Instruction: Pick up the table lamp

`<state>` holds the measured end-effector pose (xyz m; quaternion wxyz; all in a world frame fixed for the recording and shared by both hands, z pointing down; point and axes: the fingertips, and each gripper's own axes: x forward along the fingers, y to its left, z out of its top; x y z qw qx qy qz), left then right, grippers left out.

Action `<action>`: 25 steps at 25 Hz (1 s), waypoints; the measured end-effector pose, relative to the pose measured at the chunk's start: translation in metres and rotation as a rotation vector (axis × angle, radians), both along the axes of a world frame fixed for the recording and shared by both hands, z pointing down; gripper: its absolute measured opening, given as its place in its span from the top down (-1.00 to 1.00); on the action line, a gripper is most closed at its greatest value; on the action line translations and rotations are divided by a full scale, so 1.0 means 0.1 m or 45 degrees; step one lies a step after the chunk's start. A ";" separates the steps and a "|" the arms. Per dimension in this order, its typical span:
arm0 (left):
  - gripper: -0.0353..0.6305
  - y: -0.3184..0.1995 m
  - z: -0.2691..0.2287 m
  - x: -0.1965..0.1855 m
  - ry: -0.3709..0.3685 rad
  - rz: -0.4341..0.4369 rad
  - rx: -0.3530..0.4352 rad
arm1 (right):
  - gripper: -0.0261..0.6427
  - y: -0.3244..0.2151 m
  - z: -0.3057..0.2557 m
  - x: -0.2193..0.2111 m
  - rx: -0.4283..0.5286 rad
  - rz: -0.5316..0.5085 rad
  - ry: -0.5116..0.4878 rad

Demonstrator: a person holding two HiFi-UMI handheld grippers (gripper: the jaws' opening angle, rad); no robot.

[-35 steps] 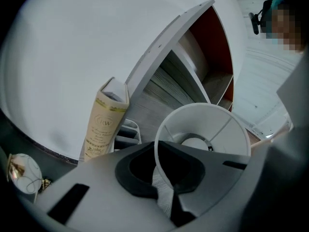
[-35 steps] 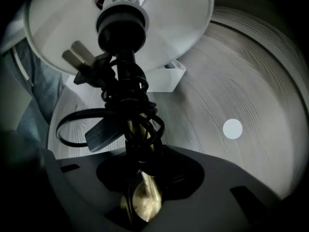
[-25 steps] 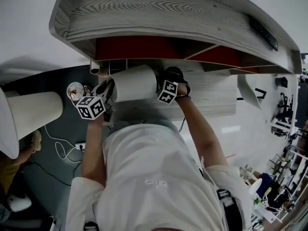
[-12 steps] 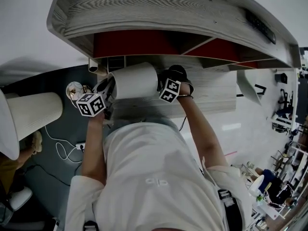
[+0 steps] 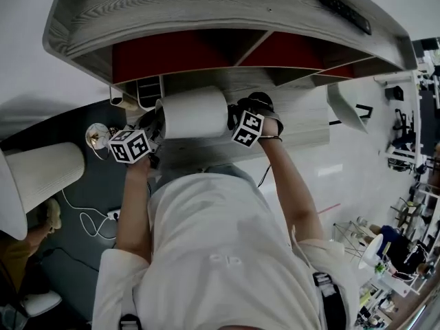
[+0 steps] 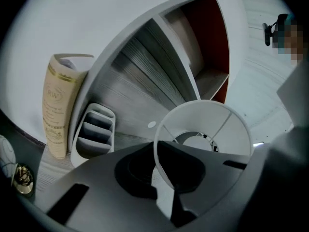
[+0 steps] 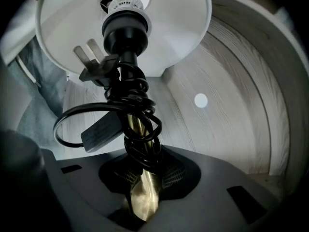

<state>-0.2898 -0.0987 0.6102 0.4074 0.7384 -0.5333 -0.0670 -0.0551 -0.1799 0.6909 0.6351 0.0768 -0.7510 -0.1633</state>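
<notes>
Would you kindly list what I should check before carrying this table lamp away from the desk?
1. Left tool shut on the rim of the white drum lampshade: ok.
2. Right tool clamped on the brass-coloured stem: ok.
3. Black power cord secured on the stem: not ok, a loop and the plug hang loose.
4. Lamp base lifted off the grey wood-grain desk: cannot tell, base out of view.
5. Lampshade clear of the red-backed shelf unit: cannot tell.

The table lamp point(image 5: 194, 112) has a white shade, a brass-gold stem point(image 7: 143, 196) and a black cord point(image 7: 140, 146). The shelf point(image 5: 206, 5) is grey woodgrain with red back panels point(image 5: 161, 52).
</notes>
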 end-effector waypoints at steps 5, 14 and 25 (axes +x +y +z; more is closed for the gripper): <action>0.81 -0.09 -0.12 0.37 0.038 0.058 0.023 | 0.58 0.01 -0.19 0.44 0.014 0.061 0.033; 0.81 -0.21 -0.24 1.12 0.105 0.166 0.028 | 0.58 0.13 -0.45 1.29 0.027 0.168 0.076; 0.81 -0.41 -0.36 1.93 0.111 0.319 0.038 | 0.58 0.24 -0.56 2.14 0.035 0.319 0.069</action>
